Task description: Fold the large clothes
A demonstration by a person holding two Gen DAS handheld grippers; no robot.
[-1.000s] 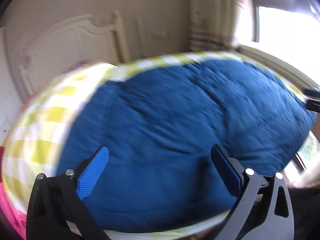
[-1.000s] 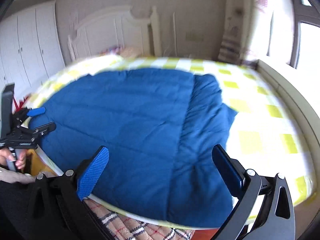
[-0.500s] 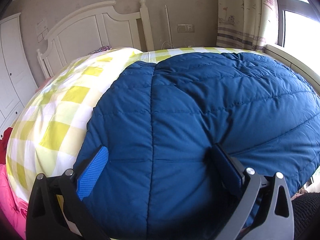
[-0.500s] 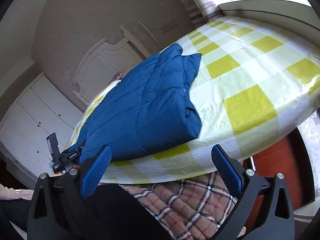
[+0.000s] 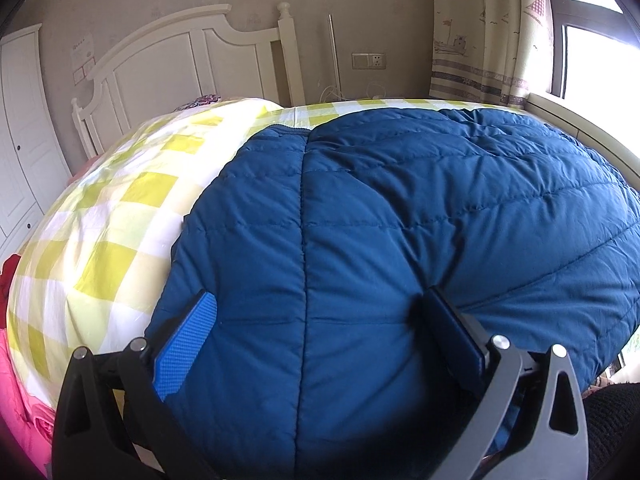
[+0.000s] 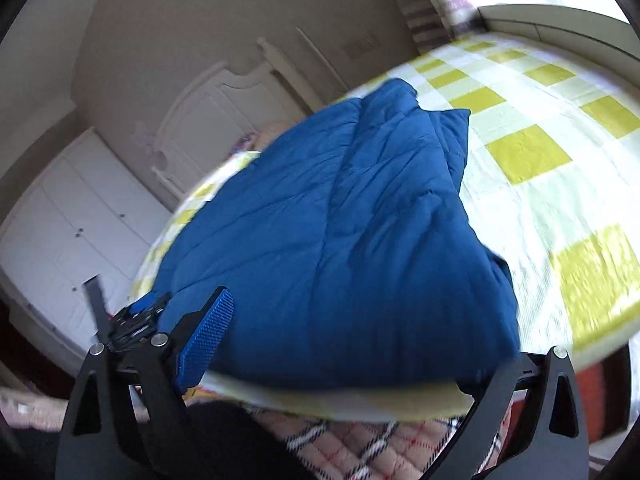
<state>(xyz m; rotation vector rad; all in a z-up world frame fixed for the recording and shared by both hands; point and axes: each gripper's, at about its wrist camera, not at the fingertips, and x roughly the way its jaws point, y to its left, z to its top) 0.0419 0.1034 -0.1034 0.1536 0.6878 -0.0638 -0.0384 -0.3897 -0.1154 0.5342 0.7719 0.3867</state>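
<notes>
Left wrist view is filled by a blue quilted coat [image 5: 400,240], which is spread over a bed [image 5: 112,216] covered in a yellow-and-white checked sheet. The left claw [image 5: 320,328] is held spread wide, and its two fingers are seen low against the padded fabric, one on each side of a vertical seam; nothing is pinched between them, though whether the pads press into the cloth cannot be told. A white headboard [image 5: 180,60] is seen behind the bed, and a curtain [image 5: 480,28] hangs at a bright window on the right.

From the right wrist view, somewhat blurred, the same coat [image 6: 340,240] is shown lying near the bed's near edge, with a folded ridge running up its right half. The right claw [image 6: 360,344] is also spread; its left finger [image 6: 208,332] is visible in front of the coat's lower edge, while the other finger is hidden behind the fabric. The left claw [image 6: 136,320] is glimpsed at the coat's far left corner. White wardrobe doors [image 6: 68,232] stand at the left.
</notes>
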